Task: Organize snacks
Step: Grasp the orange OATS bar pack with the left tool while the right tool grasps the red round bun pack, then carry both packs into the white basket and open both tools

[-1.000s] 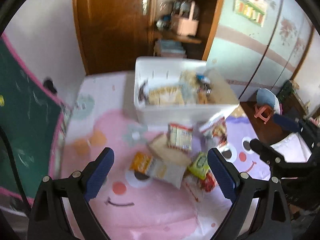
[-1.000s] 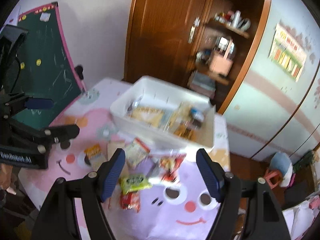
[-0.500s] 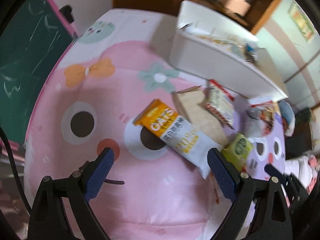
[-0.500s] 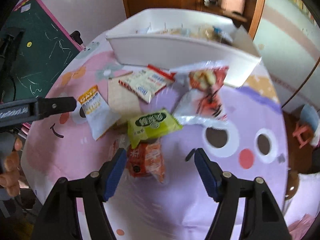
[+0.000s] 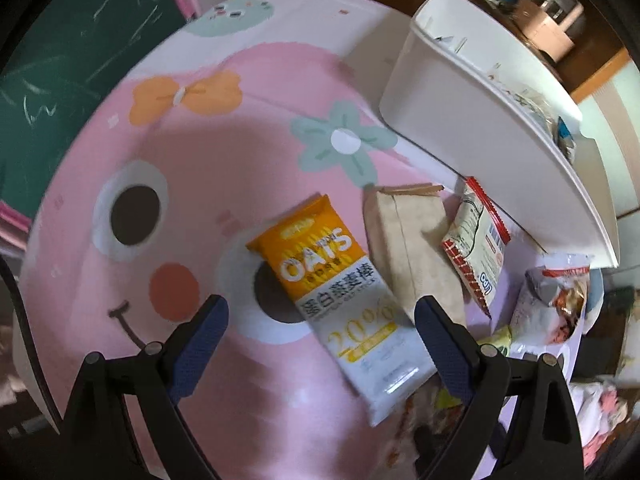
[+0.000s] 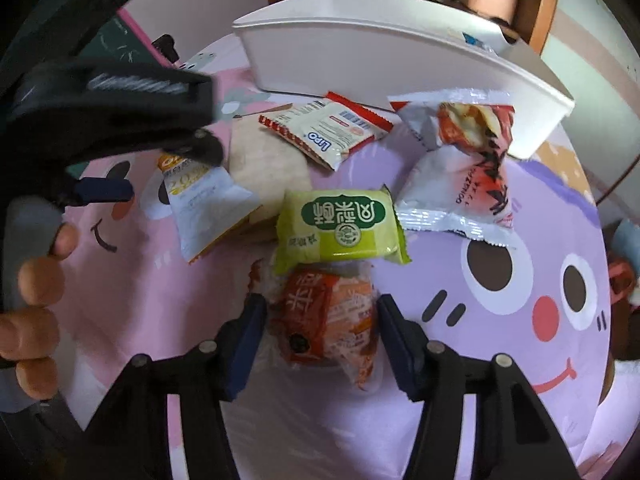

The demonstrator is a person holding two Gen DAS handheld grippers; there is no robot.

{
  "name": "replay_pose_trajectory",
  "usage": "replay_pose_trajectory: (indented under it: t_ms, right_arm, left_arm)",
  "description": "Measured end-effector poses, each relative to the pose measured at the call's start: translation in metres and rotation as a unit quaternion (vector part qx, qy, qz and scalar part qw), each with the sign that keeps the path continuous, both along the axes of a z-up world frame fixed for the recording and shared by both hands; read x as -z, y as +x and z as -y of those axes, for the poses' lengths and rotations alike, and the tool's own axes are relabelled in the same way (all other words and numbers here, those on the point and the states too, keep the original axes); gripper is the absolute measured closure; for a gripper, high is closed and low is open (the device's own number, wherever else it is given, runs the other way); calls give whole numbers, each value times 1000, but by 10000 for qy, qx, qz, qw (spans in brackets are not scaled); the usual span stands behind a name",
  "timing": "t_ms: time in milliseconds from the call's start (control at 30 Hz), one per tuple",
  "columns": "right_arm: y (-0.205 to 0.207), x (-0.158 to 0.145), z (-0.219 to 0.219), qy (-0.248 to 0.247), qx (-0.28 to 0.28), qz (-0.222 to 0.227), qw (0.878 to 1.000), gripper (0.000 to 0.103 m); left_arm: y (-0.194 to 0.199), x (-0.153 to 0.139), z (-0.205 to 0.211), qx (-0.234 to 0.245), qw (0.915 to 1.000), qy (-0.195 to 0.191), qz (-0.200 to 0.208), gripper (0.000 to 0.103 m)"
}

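Loose snack packets lie on a pink and purple cartoon cloth (image 6: pixel 500 360) in front of a white bin (image 6: pixel 400 60). My right gripper (image 6: pixel 320 304) points down over an orange-red packet (image 6: pixel 324 332). Its jaws are closing, with the packet between them and the pads close beside the wrapper. My left gripper (image 5: pixel 320 308) stands open and straddles an orange and white oats bar (image 5: pixel 332 292) without touching it. In the right wrist view the left gripper's body (image 6: pixel 120 100) shows at the upper left, with a hand (image 6: pixel 40 280) on it.
A green packet (image 6: pixel 340 228), a silver and red bag (image 6: pixel 460 168), a Lipo packet (image 6: pixel 328 132) and a brown paper pack (image 5: pixel 408 248) lie between the grippers and the bin (image 5: pixel 480 120). A green chalkboard (image 5: pixel 60 40) stands left of the table.
Both grippers have sunk close to the cloth and tipped downward. The right jaws have narrowed around the orange-red packet. The left gripper has rolled and now straddles the oats bar.
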State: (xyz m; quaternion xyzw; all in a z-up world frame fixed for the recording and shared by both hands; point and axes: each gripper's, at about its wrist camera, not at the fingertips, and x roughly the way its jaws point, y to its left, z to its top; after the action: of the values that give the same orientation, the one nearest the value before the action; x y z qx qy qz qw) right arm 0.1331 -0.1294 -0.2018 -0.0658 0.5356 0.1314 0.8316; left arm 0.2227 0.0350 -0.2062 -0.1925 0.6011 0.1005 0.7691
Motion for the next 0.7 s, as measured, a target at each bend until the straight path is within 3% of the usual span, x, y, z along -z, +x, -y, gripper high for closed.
replay_pose_trajectory:
  t_ms: [133, 233, 300, 367, 700]
  right_arm:
    - [-4, 1, 3, 117, 17, -18, 9999, 48]
    - [-8, 1, 6, 148, 32, -30, 9999, 48]
    - [-10, 2, 8, 165, 54, -27, 9998, 49]
    - [-12, 2, 11, 238, 107, -42, 9997, 49]
    - [-16, 2, 25, 422, 335, -151, 9984, 49]
  left_arm:
    - [2, 8, 10, 60, 9998, 138, -158, 14]
    - [0, 4, 13, 211, 9997, 59, -58, 29]
    - [-4, 1, 11, 330, 9995, -5, -23, 54]
    - [-8, 0, 12, 572, 9982, 171, -24, 62]
    - [-66, -7, 14, 1661, 9845, 213, 519, 66]
